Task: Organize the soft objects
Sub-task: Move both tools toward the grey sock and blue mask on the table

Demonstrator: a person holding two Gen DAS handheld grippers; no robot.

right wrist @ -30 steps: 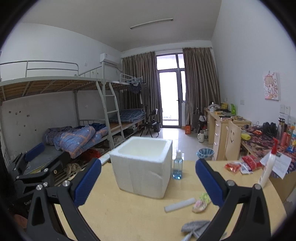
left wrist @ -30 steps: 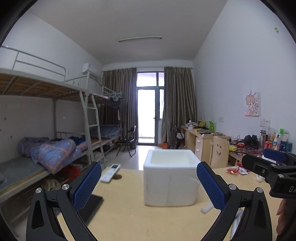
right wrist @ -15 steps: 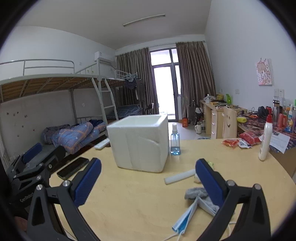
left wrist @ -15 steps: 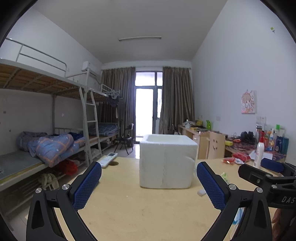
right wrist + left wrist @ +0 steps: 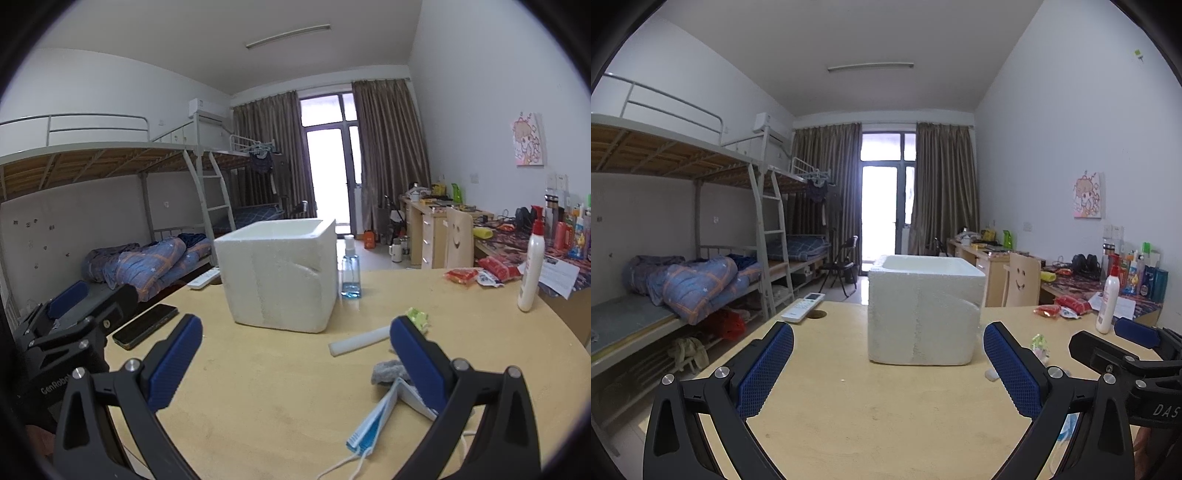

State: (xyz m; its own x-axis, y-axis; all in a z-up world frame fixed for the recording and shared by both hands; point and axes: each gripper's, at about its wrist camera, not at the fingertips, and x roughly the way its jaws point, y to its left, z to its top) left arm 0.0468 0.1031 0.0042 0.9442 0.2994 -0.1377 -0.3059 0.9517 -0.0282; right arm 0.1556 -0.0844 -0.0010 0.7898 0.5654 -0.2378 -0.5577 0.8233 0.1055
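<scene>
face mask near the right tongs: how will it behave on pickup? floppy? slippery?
Likely floppy: the face mask lies folded flat, its loose ear loop trailing on the table, so it would probably sag and dangle. Probably very light, thin pleated fabric. The right tongs are open above it; a pinch on the folded edge seems safer than on the loop.

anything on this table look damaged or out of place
The white foam box has a jagged crack across its upper right side wall. A face mask lies crumpled near the table edge, straps trailing.
</scene>
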